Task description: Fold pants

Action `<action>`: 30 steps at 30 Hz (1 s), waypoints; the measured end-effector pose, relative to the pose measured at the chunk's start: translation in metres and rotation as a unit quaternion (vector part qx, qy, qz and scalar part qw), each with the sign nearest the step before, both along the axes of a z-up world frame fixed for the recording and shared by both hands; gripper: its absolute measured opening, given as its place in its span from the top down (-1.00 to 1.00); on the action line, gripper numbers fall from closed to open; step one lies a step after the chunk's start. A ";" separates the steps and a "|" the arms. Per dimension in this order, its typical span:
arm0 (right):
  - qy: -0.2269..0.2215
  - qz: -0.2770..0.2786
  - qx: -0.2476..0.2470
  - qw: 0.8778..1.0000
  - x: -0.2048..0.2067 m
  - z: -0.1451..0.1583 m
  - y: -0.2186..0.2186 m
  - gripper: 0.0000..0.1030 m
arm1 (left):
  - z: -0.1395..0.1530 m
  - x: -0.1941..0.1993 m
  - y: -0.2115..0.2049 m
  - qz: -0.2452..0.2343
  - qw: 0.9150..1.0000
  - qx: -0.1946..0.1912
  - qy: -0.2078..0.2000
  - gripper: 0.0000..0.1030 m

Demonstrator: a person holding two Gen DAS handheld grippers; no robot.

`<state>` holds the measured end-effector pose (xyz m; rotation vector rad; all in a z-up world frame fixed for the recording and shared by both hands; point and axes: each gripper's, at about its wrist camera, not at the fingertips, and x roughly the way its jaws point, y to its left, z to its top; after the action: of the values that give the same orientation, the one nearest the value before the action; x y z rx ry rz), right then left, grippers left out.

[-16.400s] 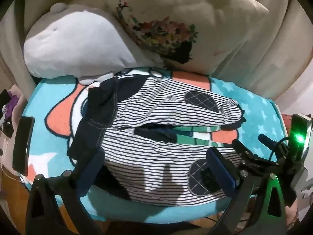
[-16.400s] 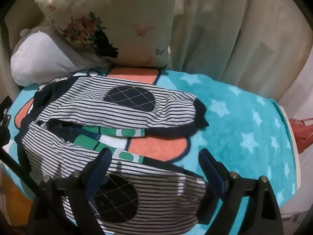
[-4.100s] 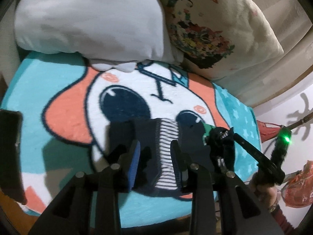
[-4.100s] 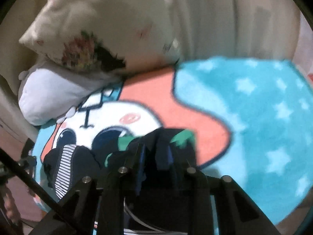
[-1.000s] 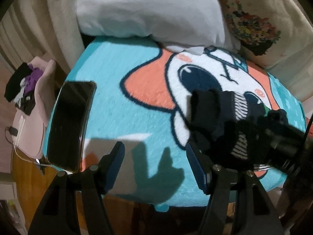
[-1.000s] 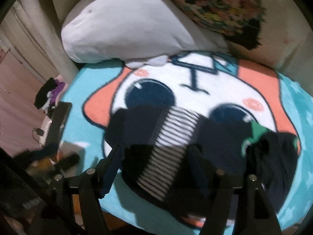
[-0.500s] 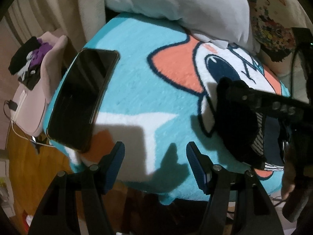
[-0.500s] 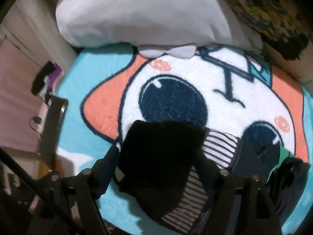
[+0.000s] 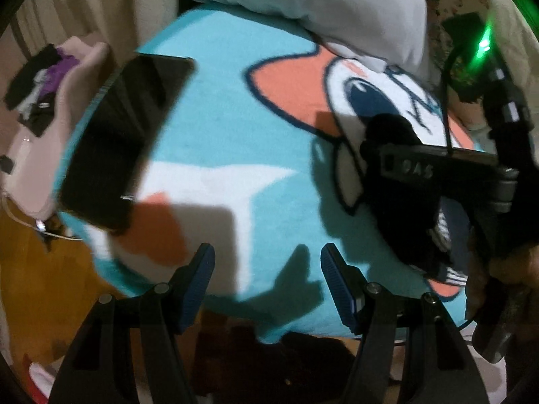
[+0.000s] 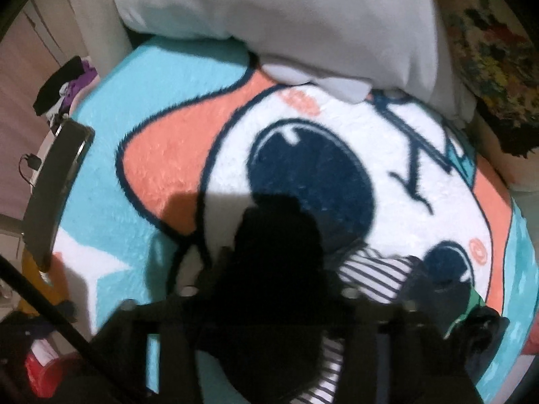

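**Folded pants pinched by right hand-held gripper**

The pants [image 10: 276, 269] form a compact dark bundle with navy-and-white stripes at its edges, low in the right wrist frame on the cartoon blanket [image 10: 161, 107]. The right hand-held gripper [image 10: 269, 291] pinches the bundle. The left hand-held gripper [image 9: 267, 276] is spread, holding nothing. A black phone [image 9: 121, 141] lies at left.
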<state>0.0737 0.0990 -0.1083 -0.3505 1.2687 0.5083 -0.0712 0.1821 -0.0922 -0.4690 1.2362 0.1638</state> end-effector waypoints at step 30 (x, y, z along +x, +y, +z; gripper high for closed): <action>0.063 -0.126 0.283 0.949 -0.002 0.068 -0.159 0.38 | 0.072 0.063 -0.142 -0.187 0.975 -0.020 -0.119 0.78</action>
<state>0.0721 -0.0605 -0.0399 0.3287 1.2083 0.6543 -0.0085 0.0398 -0.0203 -0.2727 1.0717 -0.2326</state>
